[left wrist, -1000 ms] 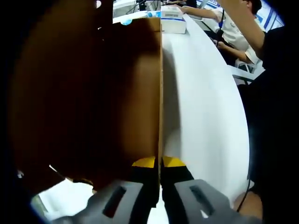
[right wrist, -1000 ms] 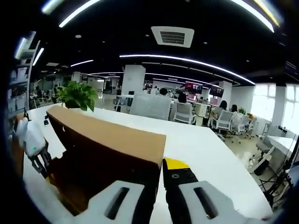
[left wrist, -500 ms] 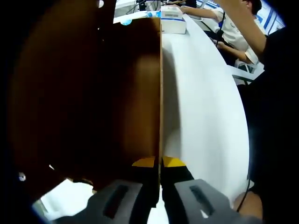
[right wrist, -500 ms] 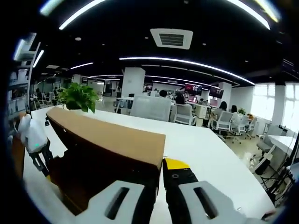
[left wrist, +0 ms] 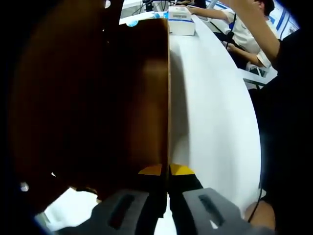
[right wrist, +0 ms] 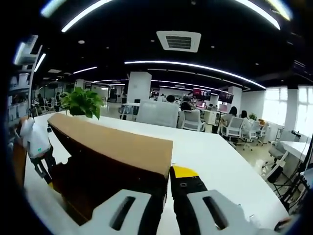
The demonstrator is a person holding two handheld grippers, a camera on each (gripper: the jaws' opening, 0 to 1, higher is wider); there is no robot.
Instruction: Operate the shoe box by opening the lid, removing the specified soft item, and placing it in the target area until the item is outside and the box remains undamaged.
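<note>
The shoe box lid (left wrist: 98,103), brown cardboard, stands raised on edge over the white worktop (left wrist: 215,122), its thin rim pinched between the closed jaws of the left gripper (left wrist: 165,196). In the right gripper view the right gripper (right wrist: 166,196) likewise clamps the lid's (right wrist: 117,147) corner edge, while the left gripper (right wrist: 36,147) shows at the lid's far end. A small white box (left wrist: 181,20) sits farther along the worktop, a seated person (left wrist: 247,34) beside it. A potted plant (right wrist: 82,102), office chairs (right wrist: 157,113) and ceiling lights (right wrist: 195,66) fill the room behind.
</note>
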